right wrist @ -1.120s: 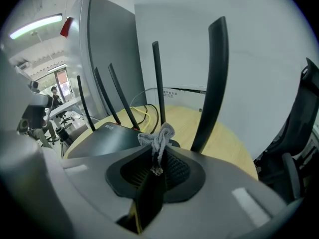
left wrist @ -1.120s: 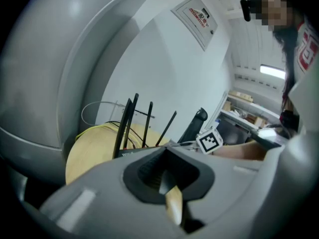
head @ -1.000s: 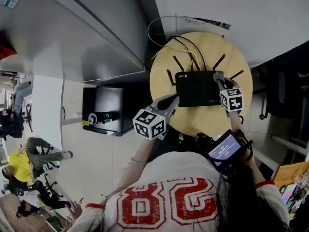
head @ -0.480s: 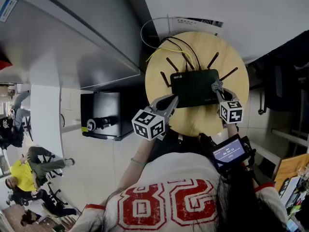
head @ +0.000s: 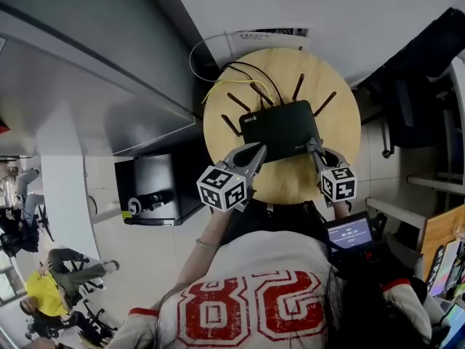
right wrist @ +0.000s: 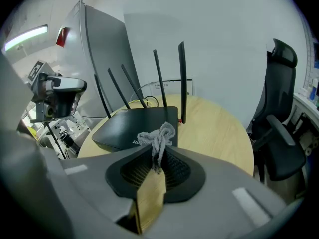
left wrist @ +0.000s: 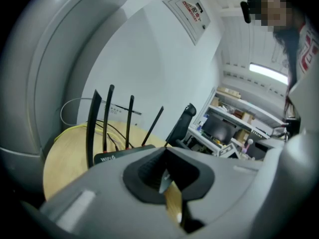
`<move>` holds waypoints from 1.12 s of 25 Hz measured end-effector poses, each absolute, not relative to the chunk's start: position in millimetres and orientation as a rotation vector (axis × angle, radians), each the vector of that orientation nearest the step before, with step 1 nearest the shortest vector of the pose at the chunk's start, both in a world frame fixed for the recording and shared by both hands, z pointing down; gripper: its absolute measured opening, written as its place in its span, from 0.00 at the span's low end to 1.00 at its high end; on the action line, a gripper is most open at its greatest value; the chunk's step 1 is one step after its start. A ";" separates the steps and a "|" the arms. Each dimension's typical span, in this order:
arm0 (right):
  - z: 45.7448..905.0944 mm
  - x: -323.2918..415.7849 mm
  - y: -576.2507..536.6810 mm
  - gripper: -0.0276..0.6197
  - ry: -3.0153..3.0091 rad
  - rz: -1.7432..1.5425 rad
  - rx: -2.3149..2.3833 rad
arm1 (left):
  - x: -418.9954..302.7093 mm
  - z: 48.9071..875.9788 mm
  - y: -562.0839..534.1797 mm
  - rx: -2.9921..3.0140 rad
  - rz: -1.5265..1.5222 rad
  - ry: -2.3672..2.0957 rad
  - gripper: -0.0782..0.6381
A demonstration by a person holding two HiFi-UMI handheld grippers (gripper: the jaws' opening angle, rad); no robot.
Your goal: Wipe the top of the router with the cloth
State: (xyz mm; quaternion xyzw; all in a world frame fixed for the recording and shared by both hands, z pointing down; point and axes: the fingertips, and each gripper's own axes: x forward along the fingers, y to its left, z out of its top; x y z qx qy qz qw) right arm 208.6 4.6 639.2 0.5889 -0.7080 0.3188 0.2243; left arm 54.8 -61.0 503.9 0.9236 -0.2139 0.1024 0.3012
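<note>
Head view: I see the black router (head: 280, 129) flat on the round wooden table (head: 345, 140), left gripper (head: 258, 151) at its near-left corner, right gripper (head: 312, 145) at its near-right edge | Left gripper view: my jaws are pressed together on nothing, router just beyond | Right gripper view: jaws pinch the grey cloth (right wrist: 158, 133), bunched before the router's near edge; contact unclear.

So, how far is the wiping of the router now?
Done: the right hand-held gripper is shut on the cloth. In hand: it sits at the near right edge of the router, while the empty, shut left hand-held gripper is at the near left corner. Left: sweeping the cloth across the top; progress cannot be seen.
</note>
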 end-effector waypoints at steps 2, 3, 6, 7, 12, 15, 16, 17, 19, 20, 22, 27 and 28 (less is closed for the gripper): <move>639.9 207.7 10.5 0.13 -1.951 0.900 1.635 | 58.7 504.2 -59.2 2.456 0.276 -0.551 0.11; 639.1 208.3 11.8 0.13 -1.950 0.909 1.643 | 60.2 504.2 -58.5 2.457 0.277 -0.546 0.11; 632.2 217.3 7.5 0.13 -1.953 0.912 1.695 | 62.4 503.4 -58.3 2.462 0.276 -0.543 0.11; 629.6 222.6 3.7 0.13 -1.954 0.907 1.714 | 62.4 502.9 -58.7 2.463 0.274 -0.546 0.11; 626.0 252.0 -22.7 0.13 -1.938 0.856 1.718 | 55.1 502.3 -60.4 2.454 0.269 -0.583 0.11; 628.1 265.2 -41.4 0.13 -1.930 0.827 1.692 | 47.8 502.3 -65.0 2.443 0.259 -0.622 0.11; 629.3 268.6 -46.6 0.13 -1.926 0.819 1.682 | 45.1 502.1 -66.5 2.439 0.254 -0.637 0.11; 630.9 271.3 -51.1 0.13 -1.922 0.811 1.670 | 42.2 501.9 -68.0 2.436 0.249 -0.652 0.11; 635.3 274.6 -58.5 0.13 -1.915 0.802 1.641 | 35.9 502.0 -70.6 2.426 0.240 -0.682 0.11; 637.4 275.4 -61.3 0.13 -1.914 0.802 1.628 | 32.6 502.2 -71.5 2.420 0.237 -0.696 0.11; 640.5 275.5 -66.0 0.13 -1.918 0.806 1.606 | 26.7 502.9 -72.6 2.408 0.232 -0.724 0.11; 646.4 272.2 -74.3 0.13 -1.929 0.812 1.573 | 18.5 504.5 -73.3 2.388 0.228 -0.768 0.11; 647.5 271.6 -75.1 0.13 -1.930 0.814 1.569 | 18.0 504.9 -73.0 2.385 0.228 -0.772 0.11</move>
